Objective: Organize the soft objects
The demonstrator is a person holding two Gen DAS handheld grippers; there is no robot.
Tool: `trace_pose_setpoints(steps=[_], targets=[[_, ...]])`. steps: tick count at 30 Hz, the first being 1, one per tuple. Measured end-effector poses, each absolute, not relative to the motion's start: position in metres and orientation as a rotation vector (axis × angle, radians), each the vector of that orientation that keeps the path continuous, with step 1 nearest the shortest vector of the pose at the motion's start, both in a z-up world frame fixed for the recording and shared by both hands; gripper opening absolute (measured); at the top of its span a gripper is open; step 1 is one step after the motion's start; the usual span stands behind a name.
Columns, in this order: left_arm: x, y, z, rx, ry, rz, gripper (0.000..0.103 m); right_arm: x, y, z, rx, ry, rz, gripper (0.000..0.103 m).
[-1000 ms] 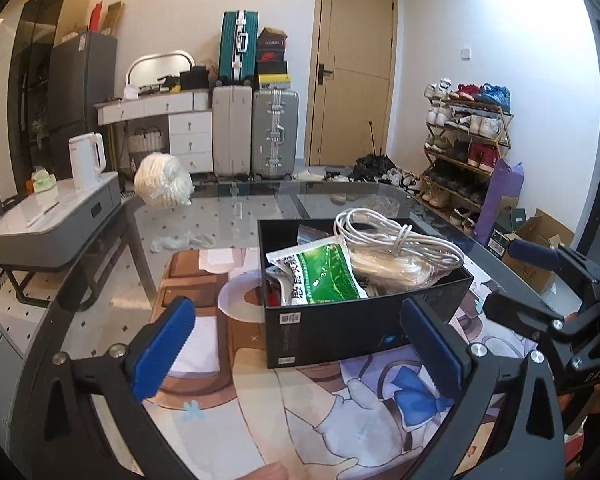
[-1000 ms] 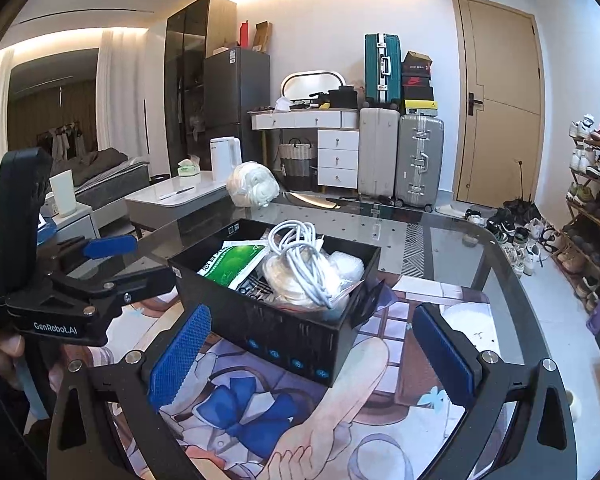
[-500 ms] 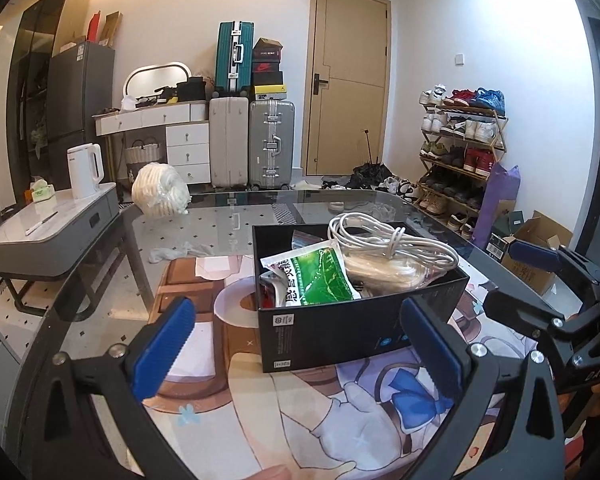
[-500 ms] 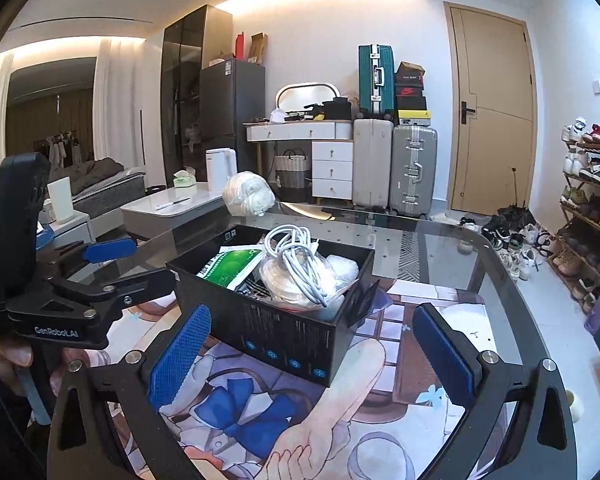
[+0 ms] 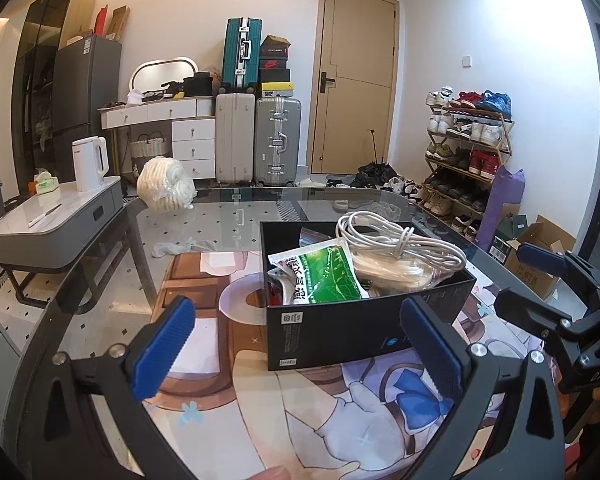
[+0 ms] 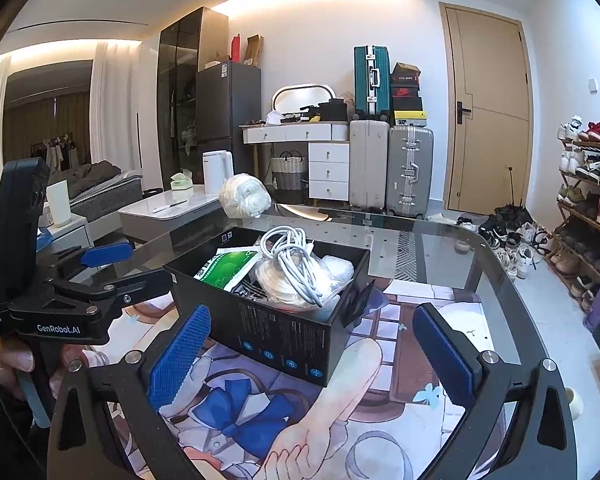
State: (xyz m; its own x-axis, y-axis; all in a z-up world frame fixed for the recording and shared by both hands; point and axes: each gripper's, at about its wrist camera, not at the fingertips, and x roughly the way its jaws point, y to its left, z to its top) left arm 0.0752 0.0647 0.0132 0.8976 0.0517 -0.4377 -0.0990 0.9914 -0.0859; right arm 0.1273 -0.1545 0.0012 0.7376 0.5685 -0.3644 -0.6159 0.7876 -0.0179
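Nearing the end of a tidy-up, both grippers hang empty over a glass bench.

The black box on the printed mat already holds a white cable coil, a green packet and bagged items, while a white bundle and a crumpled scrap lie loose well beyond it (apparently still to sort). Jaws of the left gripper and right gripper gape wide, gripping nothing.
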Motion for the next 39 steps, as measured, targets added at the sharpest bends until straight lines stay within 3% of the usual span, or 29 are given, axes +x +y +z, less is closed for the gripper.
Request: trace_pose_setpoints(steps=[39], targets=[[0.0733, 0.0651, 0.0133, -0.096, 0.447, 0.080, 0.103, 0.1275, -0.1529, 0.0007, -0.153, 0.344, 0.646, 0.103]])
